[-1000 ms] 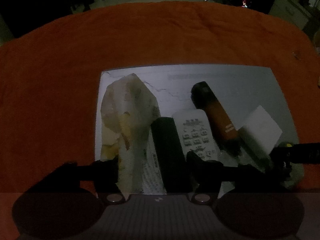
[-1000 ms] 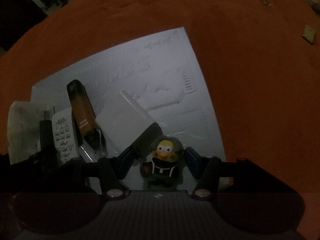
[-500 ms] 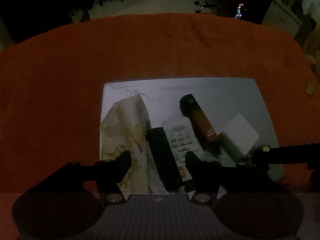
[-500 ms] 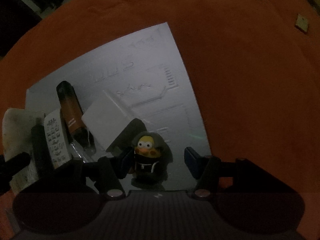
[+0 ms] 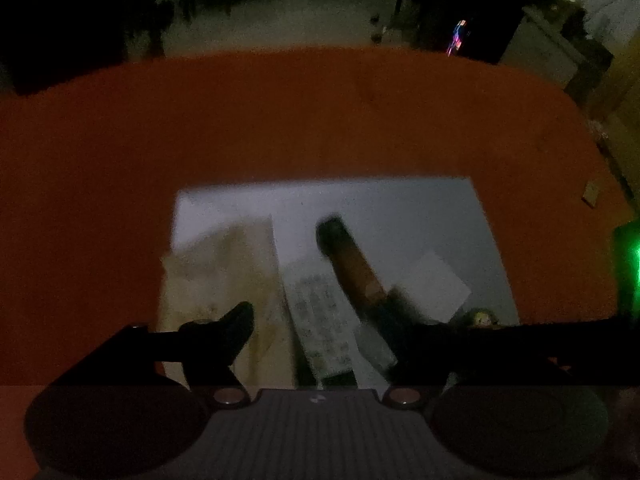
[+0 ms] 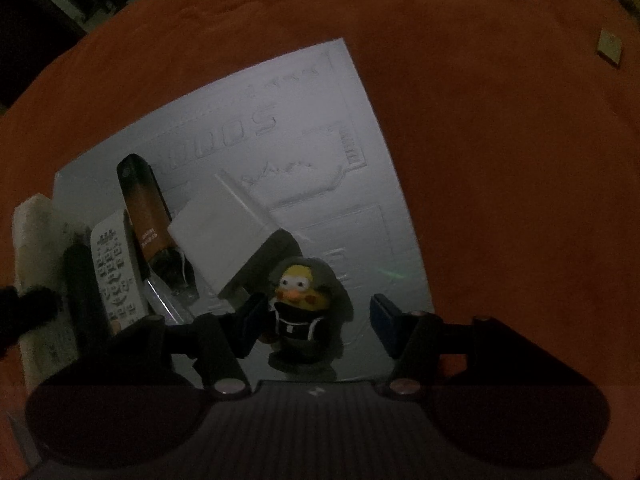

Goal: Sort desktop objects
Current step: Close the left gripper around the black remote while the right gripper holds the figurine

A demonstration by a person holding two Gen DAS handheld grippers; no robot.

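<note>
A grey embossed board (image 6: 320,120) lies on the orange tablecloth (image 6: 500,160). A yellow duck figure (image 6: 300,308) in a dark hood stands on the board's near corner. My right gripper (image 6: 318,320) is open around it, with the right blue pad clear of it. To its left lie a white card (image 6: 216,236), a brown tube (image 6: 144,208), a white remote (image 6: 114,272), a black bar (image 6: 80,280) and crumpled paper (image 6: 32,232). My left gripper (image 5: 320,304) hovers above the remote (image 5: 320,320) and paper (image 5: 220,272); its jaws are opening with nothing between them.
A small tan square (image 6: 610,46) lies on the cloth at the far right. A green light (image 5: 632,256) glows at the right edge. Beyond the table's far edge (image 5: 320,54) are a dim floor and dark furniture.
The left gripper has lifted away from the board and spread its fingers, leaving the black bar on the paper. The right gripper has stayed around the duck.
</note>
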